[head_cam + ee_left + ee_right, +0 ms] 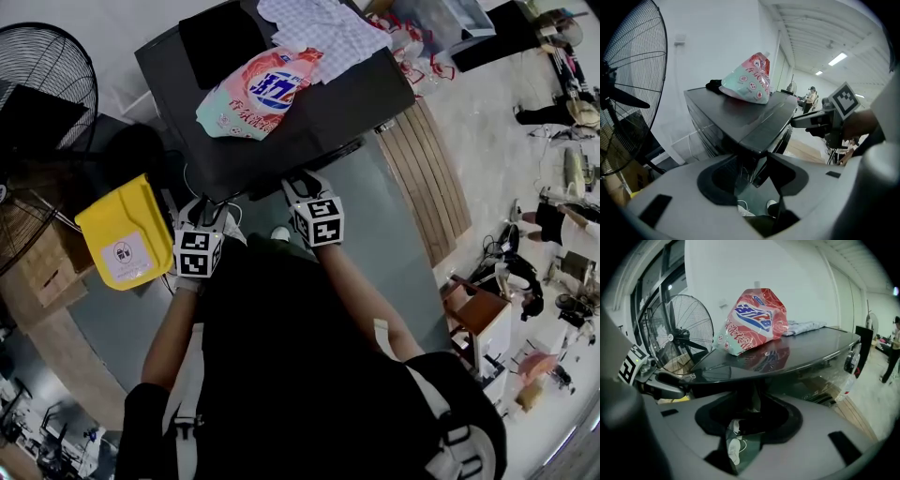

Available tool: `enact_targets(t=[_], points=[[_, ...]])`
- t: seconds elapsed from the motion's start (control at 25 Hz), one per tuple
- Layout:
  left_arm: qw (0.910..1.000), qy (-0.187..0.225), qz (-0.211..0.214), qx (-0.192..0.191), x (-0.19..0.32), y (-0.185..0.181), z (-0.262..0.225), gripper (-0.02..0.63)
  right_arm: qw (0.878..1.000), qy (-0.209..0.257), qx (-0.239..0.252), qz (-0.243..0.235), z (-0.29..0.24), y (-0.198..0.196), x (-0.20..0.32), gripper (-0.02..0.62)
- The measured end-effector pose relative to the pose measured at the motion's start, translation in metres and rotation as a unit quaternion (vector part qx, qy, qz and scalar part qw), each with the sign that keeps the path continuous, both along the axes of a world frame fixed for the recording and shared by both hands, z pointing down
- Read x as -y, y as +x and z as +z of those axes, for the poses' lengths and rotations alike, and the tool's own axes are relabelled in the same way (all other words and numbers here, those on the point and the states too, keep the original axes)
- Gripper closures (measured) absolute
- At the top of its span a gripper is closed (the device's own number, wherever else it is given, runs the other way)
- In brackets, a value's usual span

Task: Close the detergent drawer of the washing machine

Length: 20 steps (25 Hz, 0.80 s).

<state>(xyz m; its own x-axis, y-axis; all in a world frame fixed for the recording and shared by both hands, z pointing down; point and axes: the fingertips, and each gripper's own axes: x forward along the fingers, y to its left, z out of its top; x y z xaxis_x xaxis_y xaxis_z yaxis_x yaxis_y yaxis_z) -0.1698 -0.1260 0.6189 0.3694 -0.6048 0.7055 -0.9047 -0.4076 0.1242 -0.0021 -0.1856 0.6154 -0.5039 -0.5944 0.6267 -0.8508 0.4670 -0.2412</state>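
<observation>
Furthest left, a black wire-caged floor fan [47, 75] and a yellow plastic dustpan [122, 234] crowd the floor, so the left gripper [210, 212] has little room to swing outward. Its jaws stand wide apart on nothing, aimed at the front corner of the dark grey, glossy-topped washing machine [328, 117]. A pink and mint detergent bag [258, 94] rests on that top, back from the front edge. The detergent drawer should sit in the machine's front face under the top's overhang. The head view hides it, and a dark block [750, 425] between the jaws of the right gripper [302, 184] is probably its face. Those jaws stand partly apart, and no pad visibly presses on the block. A push off-centre could skew the drawer and jam it, and a jaw tip could catch under the overhanging edge. Rightward, bare grey floor [394, 244] and a pale wooden slatted platform [427, 169] leave free room.
</observation>
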Motion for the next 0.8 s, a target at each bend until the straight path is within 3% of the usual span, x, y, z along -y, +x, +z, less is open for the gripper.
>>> enact_targets(t=[0.8], points=[[0.9991, -0.022, -0.026, -0.025, -0.007, 0.002, -0.003, 0.425, 1.0, -0.011, 0.009, -0.001, -0.008, 0.013, -0.003, 0.445]])
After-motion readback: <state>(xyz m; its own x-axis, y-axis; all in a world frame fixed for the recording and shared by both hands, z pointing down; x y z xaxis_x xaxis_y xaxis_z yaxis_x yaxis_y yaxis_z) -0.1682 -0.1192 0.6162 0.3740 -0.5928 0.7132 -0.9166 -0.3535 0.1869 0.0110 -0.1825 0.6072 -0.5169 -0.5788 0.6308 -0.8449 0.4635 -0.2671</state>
